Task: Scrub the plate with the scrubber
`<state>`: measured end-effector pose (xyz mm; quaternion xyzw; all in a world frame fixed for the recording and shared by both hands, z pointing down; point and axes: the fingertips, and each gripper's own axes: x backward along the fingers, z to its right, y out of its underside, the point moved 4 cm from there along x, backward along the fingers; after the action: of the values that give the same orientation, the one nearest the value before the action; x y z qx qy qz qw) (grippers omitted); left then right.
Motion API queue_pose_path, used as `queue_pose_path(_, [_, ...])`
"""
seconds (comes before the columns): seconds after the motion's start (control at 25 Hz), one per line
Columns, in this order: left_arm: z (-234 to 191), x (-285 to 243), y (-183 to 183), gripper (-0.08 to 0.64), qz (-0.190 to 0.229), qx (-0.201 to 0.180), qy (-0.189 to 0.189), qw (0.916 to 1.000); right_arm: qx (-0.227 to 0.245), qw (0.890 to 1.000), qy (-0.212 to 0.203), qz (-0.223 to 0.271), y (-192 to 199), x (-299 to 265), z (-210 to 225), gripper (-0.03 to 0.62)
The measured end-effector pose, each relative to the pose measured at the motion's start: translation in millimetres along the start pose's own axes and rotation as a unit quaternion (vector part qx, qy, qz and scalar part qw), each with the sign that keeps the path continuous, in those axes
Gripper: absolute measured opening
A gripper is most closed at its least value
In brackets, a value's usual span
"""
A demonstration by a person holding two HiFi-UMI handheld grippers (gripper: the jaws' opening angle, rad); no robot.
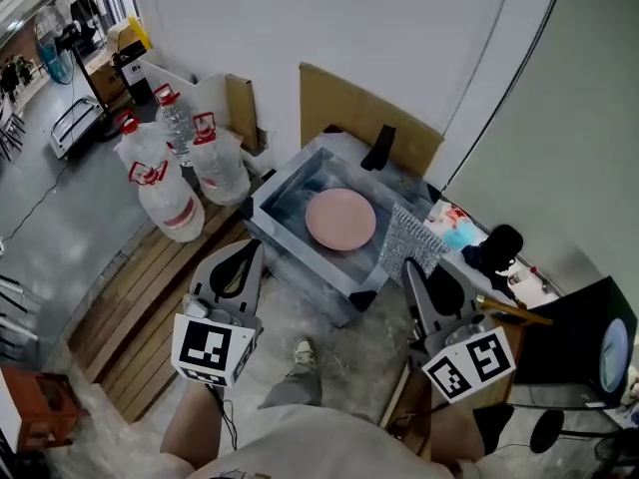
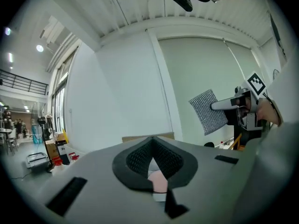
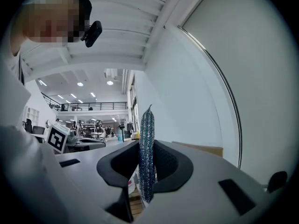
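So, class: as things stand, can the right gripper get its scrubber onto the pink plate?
Probably yes. The plate lies bare in the open-topped tub, just beyond the scrubber clamped in the right gripper; nothing seems to stand between them.

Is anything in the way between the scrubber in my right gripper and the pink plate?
Nothing visible. The scrubber, clamped in the right gripper, hangs beside the plate, which lies bare in the basin, with open space between them.

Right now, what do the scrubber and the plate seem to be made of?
The scrubber is probably a knitted metallic or glittery synthetic mesh: it sparkles silver-blue with a fine woven grain. The plate is smooth pink with a dull sheen; plastic or ceramic, I cannot tell which.
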<state>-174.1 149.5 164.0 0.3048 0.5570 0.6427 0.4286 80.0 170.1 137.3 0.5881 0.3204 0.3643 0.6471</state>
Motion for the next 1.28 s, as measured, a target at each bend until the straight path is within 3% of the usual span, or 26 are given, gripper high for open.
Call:
queue_pose_path(0.28, [-61, -99, 43, 0.012, -0.046, 0.032, 0.038, 0.9977, -0.038, 0.998, 0.010, -0.045, 33, -104, 38, 0.101])
queue_pose_path(0.68, [-77, -199, 105, 0.012, -0.116, 0.086, 0.072, 0.9869, -0.107, 0.988, 0.019, -0.108, 100, -191, 96, 0.101])
queue_pose_path(1.12, [-57, -314, 222, 0.017, -0.220, 0.141, 0.069, 0.9627, -0.146, 0.966, -0.018, -0.211, 215, -277, 161, 0.101])
queue_pose_path(1.28, [-47, -344, 272, 0.129, -0.259, 0.170, 0.075, 0.9480, -0.154, 0.956, -0.027, -0.249, 258, -300, 167, 0.101])
